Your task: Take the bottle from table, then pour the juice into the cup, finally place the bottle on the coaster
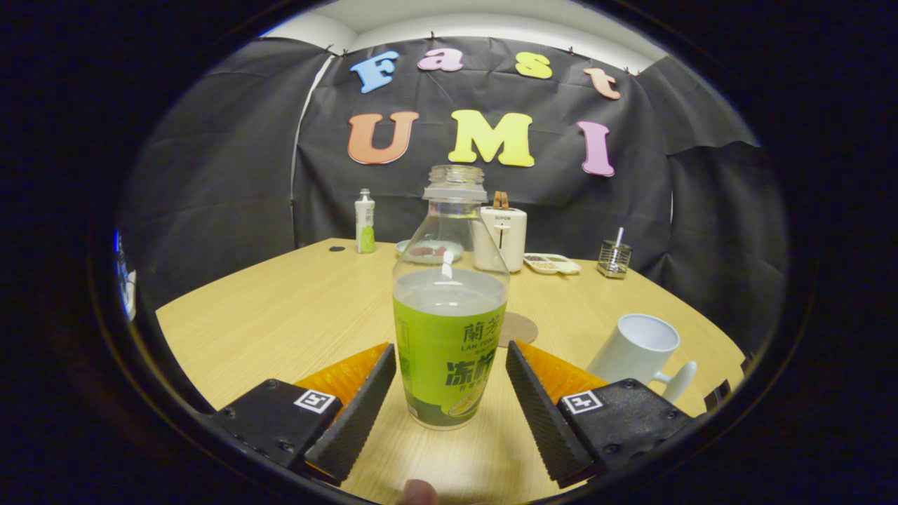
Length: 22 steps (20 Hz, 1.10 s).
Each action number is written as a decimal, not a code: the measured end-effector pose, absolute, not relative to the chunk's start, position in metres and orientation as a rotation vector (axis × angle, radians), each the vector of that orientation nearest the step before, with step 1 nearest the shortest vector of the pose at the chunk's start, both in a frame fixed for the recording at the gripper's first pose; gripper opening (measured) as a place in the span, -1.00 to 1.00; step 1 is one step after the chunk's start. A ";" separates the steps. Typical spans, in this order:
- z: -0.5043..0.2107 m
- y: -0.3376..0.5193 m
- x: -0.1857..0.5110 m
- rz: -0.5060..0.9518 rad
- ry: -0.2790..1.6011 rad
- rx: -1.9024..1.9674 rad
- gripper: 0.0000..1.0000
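One gripper (449,393) is seen at the bottom of the frame, its two ribbed black fingers (358,414) spread apart. One uncapped bottle (450,308) stands upright on the table (280,315) at frame centre, set between the fingers; a narrow gap is seen on each side, so neither pad presses on it. The bottle is roughly two-thirds full of pale liquid and wrapped in a green label.

One round brown coaster (519,328) is noted just behind the bottle to its right; its left part is hidden by the bottle. One white cup (642,351) is recorded at lower right, beyond the right finger, apparently tilted by lens distortion; its handle is partly cut off by the finger housing.

Along the far table edge, upper centre, are counted: one small capped green-and-white bottle (365,221), one pale blue plate (429,251) partly hidden behind the bottle's neck, one white toaster (501,237), one divided tray (553,264), and one wire holder (614,258). The contents of plate and tray are too small to make out.

A fingertip (419,492) is cut off at the bottom centre.
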<state>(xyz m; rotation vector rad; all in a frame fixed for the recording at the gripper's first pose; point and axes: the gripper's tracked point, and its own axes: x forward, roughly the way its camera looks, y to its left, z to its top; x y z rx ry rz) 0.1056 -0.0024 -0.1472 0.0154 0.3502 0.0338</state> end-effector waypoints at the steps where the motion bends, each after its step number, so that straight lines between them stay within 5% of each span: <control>1: -0.147 -0.003 0.108 0.034 0.356 0.019 0.99; 9: -0.145 -0.002 0.106 0.022 0.383 0.070 0.64; 22: -0.082 -0.011 0.110 0.084 0.358 0.622 0.57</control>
